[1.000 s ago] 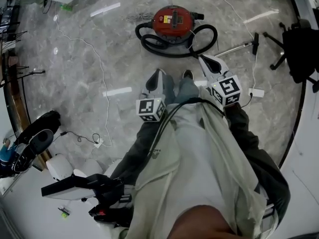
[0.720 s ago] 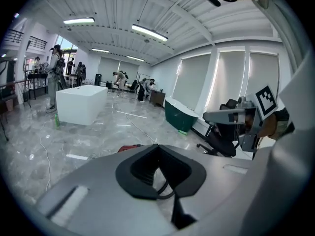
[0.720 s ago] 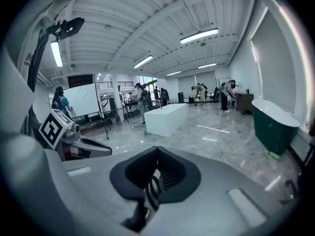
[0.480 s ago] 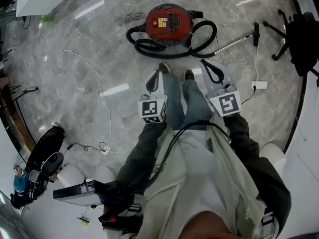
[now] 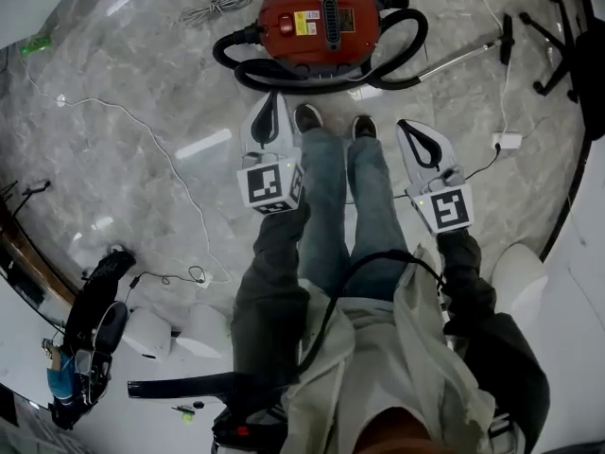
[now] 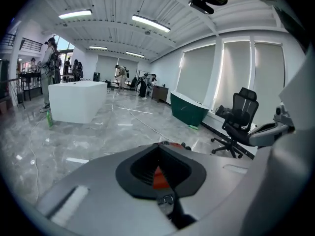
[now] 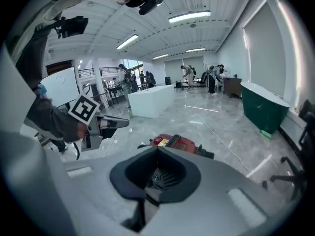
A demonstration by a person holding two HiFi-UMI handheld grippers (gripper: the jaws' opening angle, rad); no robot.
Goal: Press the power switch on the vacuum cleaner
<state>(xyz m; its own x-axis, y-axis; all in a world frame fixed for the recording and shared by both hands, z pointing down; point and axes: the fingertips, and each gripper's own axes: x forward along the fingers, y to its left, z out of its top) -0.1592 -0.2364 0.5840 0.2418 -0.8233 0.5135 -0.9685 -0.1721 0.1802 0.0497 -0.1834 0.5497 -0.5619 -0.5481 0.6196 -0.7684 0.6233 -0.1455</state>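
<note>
The left gripper [image 5: 269,104] and right gripper [image 5: 406,129] each had jaws closed together, empty. The red vacuum cleaner [image 5: 319,22] sat on the floor [image 5: 142,83] just beyond the left one's tips. Its power switch was too small to find; 1 closed tip should probably descend squarely, gently.

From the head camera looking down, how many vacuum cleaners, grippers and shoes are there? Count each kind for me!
Vacuum cleaner: 1
Grippers: 2, the left gripper and the right gripper
Shoes: 2
Total: 5
</note>
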